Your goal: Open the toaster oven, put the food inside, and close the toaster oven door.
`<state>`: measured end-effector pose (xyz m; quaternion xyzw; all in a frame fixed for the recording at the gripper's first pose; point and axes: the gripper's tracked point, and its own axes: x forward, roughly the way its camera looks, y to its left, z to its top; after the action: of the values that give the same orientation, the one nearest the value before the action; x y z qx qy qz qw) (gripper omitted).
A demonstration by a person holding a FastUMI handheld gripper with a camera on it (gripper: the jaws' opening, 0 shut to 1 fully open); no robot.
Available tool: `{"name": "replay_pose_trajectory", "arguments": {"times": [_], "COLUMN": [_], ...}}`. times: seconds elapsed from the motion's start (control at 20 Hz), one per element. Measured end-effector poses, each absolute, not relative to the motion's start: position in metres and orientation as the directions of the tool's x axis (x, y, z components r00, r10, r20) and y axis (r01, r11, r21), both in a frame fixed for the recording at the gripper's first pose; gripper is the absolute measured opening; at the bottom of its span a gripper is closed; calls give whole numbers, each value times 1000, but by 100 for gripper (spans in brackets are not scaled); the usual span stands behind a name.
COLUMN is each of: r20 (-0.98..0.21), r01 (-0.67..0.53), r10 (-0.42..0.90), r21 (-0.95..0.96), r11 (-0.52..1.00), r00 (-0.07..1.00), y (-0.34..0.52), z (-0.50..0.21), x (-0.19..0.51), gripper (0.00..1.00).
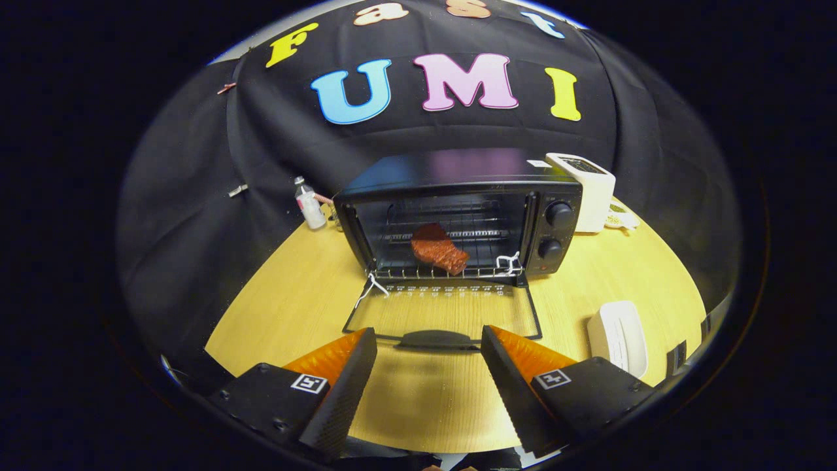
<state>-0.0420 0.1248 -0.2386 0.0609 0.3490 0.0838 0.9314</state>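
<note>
A black toaster oven (458, 196) stands on the wooden table (294, 288) beyond my fingers. Its glass door (444, 311) lies folded down flat toward me, with the dark handle (437, 339) at its near edge. A reddish-brown piece of food (439, 248), like a steak, rests on the wire rack (458, 269) inside the oven. My gripper (428, 347) is open and holds nothing. Its fingertips sit just short of the door handle, one on each side of it.
A white appliance (588, 190) stands right of the oven, at the back. A white ribbed dish (620, 337) lies near my right finger. Left of the oven stands a small bottle (309, 203). Two knobs (556, 229) sit on the oven's right panel.
</note>
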Motion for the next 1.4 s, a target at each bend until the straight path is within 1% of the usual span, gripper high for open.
{"name": "replay_pose_trajectory", "arguments": {"times": [0.35, 0.5, 0.65, 0.8, 1.1, 1.25, 1.4], "r20": [-744, -768, -780, -781, -804, -797, -777], "r01": [-96, -71, -77, -51, -5, 34, 23], "r10": [152, 126, 112, 87, 58, 51, 55], "r21": [119, 104, 82, 70, 67, 89, 89], "r11": [988, 992, 994, 996, 998, 995, 996], "r00": [650, 628, 616, 618, 591, 602, 627], "y": [135, 135, 136, 132, 130, 131, 132], "z": [-298, -321, -336, -341, -345, -335, -321], "x": [-58, -54, -44, -31, -28, -25, -25], "gripper": [98, 99, 99, 99, 97, 97, 97]}}
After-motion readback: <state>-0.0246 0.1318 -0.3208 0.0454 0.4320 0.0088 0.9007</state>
